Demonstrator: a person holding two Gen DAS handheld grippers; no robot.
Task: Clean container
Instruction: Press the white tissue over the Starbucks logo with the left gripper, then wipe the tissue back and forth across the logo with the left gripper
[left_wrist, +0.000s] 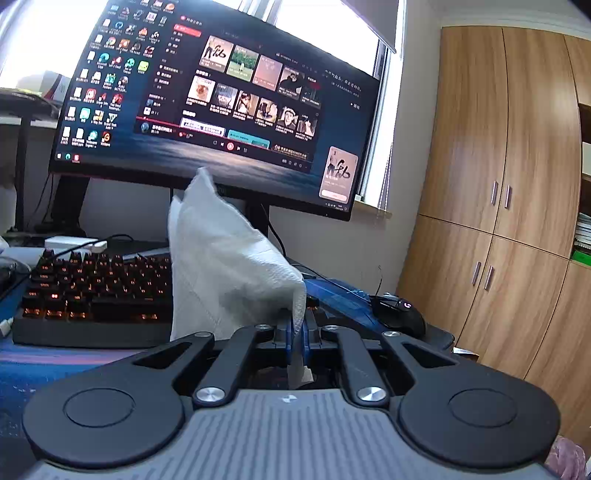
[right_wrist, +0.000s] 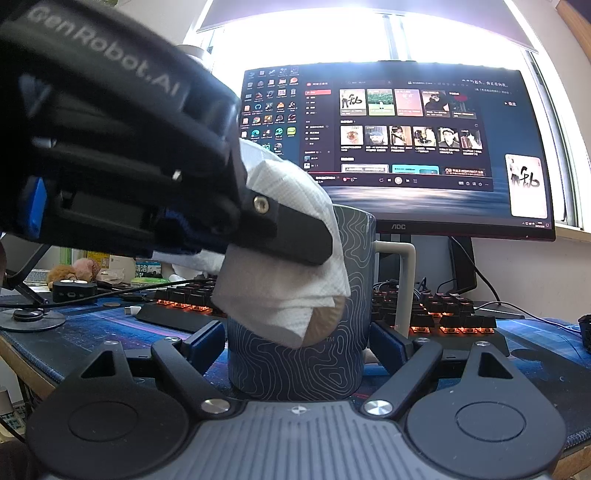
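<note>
Tongs are set: right tongs (right_wrist: 297, 345) pinch the mug (right_wrist: 295, 354) on the counter (right_wrist: 92, 332), left tongs (left_wrist: 297, 328) pinch a paper towel (left_wrist: 221, 266) against its side, so wiping looks barely begun.

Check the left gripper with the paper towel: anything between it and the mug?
Nothing visible. The left gripper is shut on the paper towel, which already drapes against the near side of the mug. The right gripper has the mug between its fingers on the desk mat.
</note>
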